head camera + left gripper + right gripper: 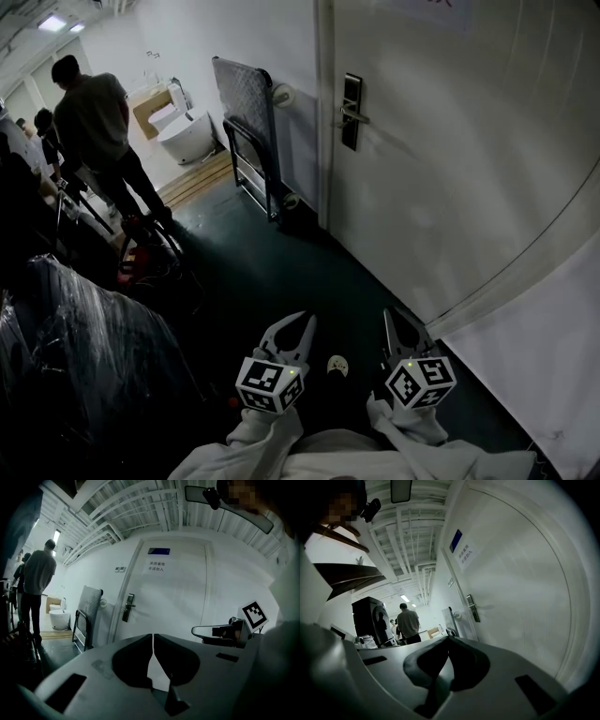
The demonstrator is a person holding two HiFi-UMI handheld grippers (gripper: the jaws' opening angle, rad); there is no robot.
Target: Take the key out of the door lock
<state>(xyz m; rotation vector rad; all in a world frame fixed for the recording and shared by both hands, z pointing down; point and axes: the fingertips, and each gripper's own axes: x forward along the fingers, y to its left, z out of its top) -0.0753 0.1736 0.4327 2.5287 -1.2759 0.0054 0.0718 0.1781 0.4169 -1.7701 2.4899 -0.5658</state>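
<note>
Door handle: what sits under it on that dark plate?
Below the door handle only the lower part of the dark lock plate shows. Whether anything sticks out of it is too small and dark to tell.

The door [450,169] at the right of the frame looks painted white and smooth, with a faint sheen. Its lock plate [351,136] is dark and glossy and carries a bright metal lever [354,116]. The floor [272,272] is dark, smooth and slightly reflective. Crinkled clear plastic film [84,337] glints at lower left. The left claw [302,323] and right claw [390,321] look like pale matt plastic. The sleeves [262,436] below them are white cloth. At upper left, the toilet [187,131] is glossy white and stands on pale wooden boards [202,173].
</note>
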